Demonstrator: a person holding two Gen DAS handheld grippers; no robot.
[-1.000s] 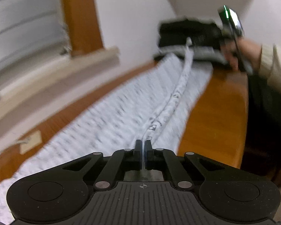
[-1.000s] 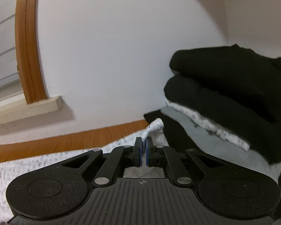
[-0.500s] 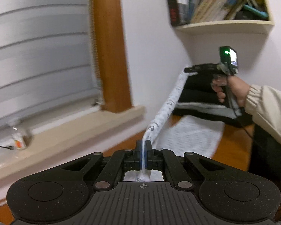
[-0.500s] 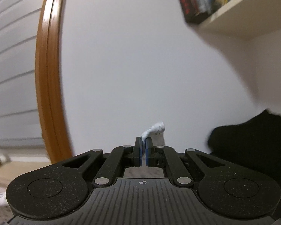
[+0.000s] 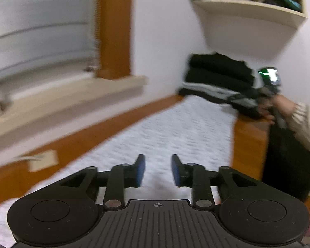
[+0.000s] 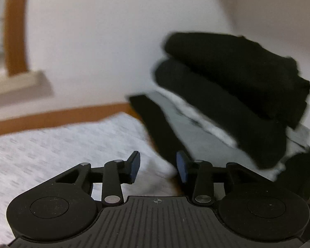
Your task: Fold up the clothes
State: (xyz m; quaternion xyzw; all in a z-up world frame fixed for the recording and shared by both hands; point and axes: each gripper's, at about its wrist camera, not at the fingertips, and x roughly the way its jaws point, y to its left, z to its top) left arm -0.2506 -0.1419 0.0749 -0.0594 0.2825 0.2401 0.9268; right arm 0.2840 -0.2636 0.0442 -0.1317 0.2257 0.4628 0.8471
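Observation:
A white garment with a fine grey print (image 5: pixel 175 132) lies flat along the wooden table (image 5: pixel 250 144), and shows again as the patterned white garment (image 6: pixel 51 150) in the right wrist view. My left gripper (image 5: pixel 157 170) hovers open just above its near end, nothing between the blue pads. My right gripper (image 6: pixel 157 168) is open too, over the garment's far end beside a stack of folded clothes (image 6: pixel 227 95). In the left wrist view the right gripper's handle (image 5: pixel 268 82) is held by a hand at the far right, next to the same folded stack (image 5: pixel 217 78).
The stack of black, grey and white folded clothes sits against the white wall at the table's far end. A window sill (image 5: pixel 68 103) with an orange-brown frame (image 5: pixel 113 29) runs along the left. A shelf with books (image 5: pixel 248 4) hangs above the stack. A small paper label (image 5: pixel 43 160) lies on the table.
Both grippers held the garment's edge lifted in the air; they have come down to the table and opened, and the garment now lies flat, folded lengthwise.

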